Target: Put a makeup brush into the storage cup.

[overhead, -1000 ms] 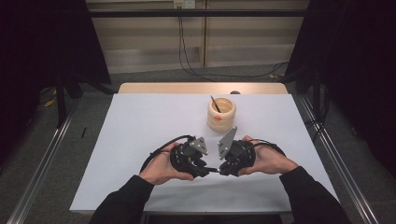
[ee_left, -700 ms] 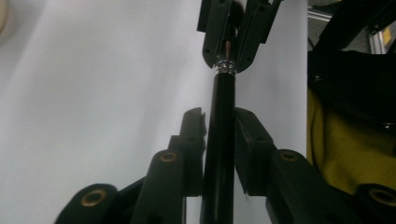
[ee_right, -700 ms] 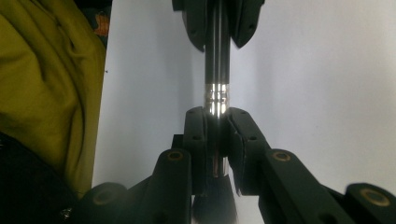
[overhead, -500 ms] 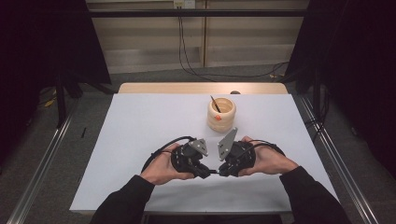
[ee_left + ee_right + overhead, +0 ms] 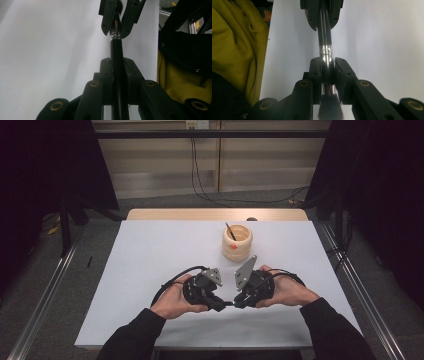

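So the left gripper point(image 5: 220, 304) has just been closing and its fingers point(image 5: 107, 75) now clamp the black brush point(image 5: 116, 57) handle too. Right gripper point(image 5: 239, 303) pinches the ferrule end, so the brush hangs between both, low over the worktop point(image 5: 150, 255).

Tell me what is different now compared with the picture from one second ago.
The left gripper has just been closing, and its fingers now press on the black handle of the brush. The right gripper stays shut on the brush's metal collar end. Both hands stay low over the white table, and the wooden holder stands where it did.
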The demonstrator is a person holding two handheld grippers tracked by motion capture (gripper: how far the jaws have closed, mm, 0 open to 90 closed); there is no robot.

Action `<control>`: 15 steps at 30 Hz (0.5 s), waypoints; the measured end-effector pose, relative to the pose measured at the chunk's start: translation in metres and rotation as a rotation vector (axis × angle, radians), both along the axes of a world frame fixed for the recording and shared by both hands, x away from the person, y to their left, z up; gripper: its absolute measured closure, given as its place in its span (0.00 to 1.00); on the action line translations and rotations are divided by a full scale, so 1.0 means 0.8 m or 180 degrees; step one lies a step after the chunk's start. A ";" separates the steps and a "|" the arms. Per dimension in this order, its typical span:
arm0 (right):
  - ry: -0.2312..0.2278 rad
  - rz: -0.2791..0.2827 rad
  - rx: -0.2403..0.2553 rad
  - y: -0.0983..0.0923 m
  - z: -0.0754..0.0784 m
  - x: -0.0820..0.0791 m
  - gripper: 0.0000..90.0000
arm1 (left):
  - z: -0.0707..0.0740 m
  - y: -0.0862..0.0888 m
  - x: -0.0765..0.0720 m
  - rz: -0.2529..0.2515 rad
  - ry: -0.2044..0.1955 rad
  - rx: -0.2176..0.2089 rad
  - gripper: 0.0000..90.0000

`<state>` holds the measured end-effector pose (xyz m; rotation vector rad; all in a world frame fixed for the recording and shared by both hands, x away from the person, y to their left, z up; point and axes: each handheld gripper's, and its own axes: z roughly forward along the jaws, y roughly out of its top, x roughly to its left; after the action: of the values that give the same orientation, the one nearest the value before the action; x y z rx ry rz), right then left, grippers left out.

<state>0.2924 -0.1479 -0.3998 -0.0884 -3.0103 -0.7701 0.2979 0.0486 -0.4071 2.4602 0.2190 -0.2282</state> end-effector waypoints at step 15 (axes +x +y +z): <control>0.0032 -0.0185 0.0284 -0.012 0.005 0.008 0.54 | 0.001 0.007 0.000 0.0060 -0.0016 -0.0085 0.88</control>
<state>0.2989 -0.1573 -0.3958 -0.1772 -2.9709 -0.9047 0.2978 0.0544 -0.4062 2.4308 0.2353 -0.2153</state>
